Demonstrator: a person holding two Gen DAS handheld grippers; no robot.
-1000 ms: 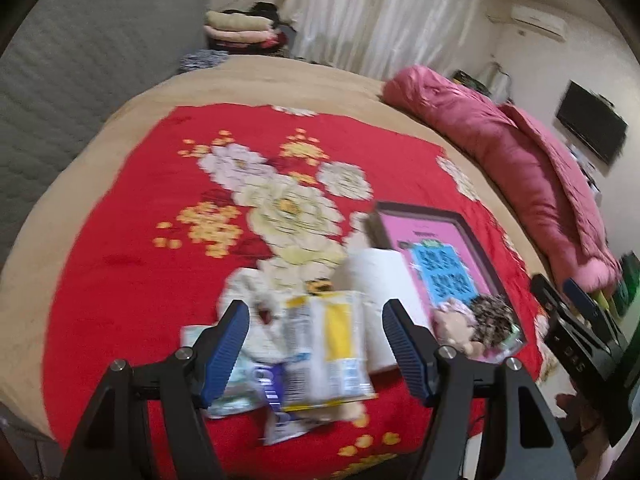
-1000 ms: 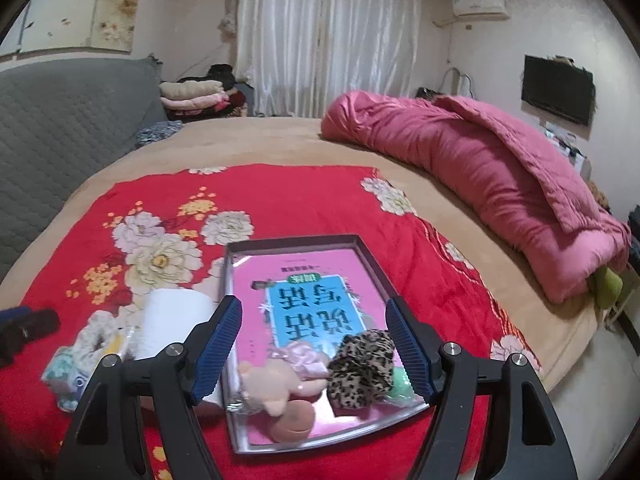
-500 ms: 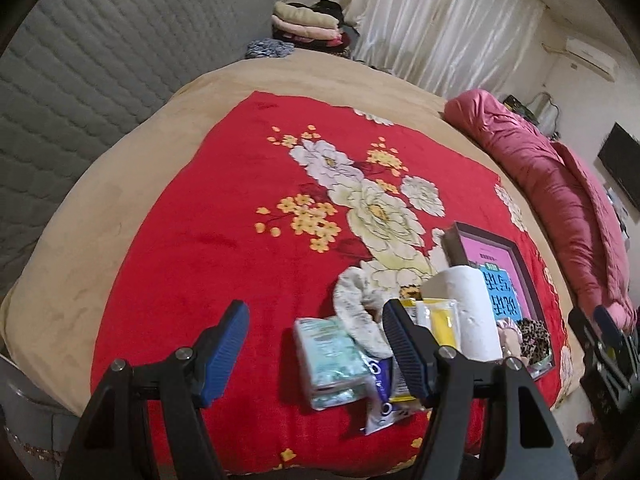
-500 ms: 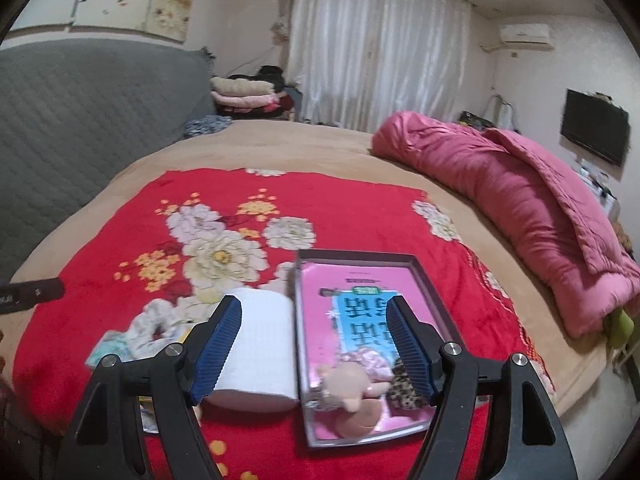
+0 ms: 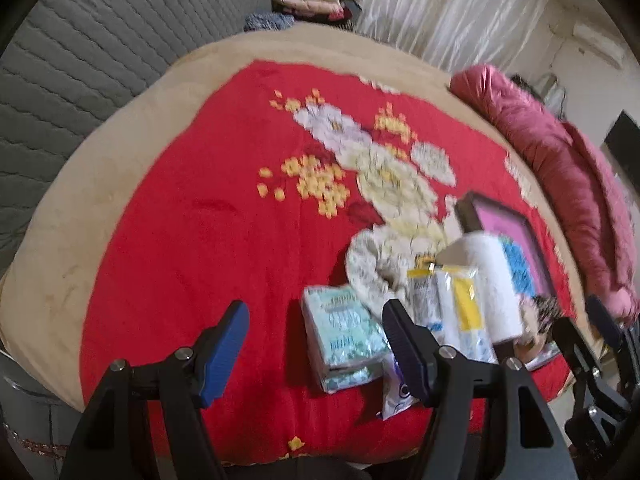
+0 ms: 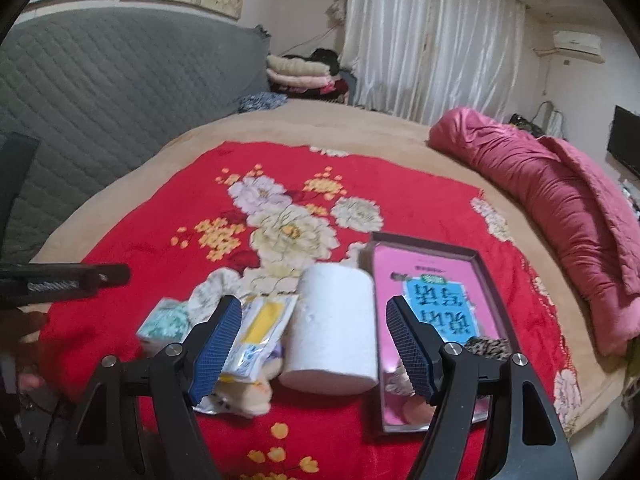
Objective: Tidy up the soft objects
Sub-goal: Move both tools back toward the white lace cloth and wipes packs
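- left gripper [image 5: 316, 346] hangs over the red blanket [image 5: 192, 232], jaws wide, holding nothing;
- right gripper [image 6: 314, 342] frames the paper roll [image 6: 334, 328], jaws wide, not touching it

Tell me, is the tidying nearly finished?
Barely started. A leopard scrunchie already lies in the tray. Both the left gripper and right gripper are open, holding nothing. The paper roll, tissue pack and wipes packet wait on the red blanket.

Both wrist cams look steeply down along their fingers at the red blanket [image 5: 192, 240], from its near edge. Left cam sits further left. Shared: paper roll [image 6: 332, 332], tray [image 6: 484, 276], pink quilt [image 5: 560, 184].
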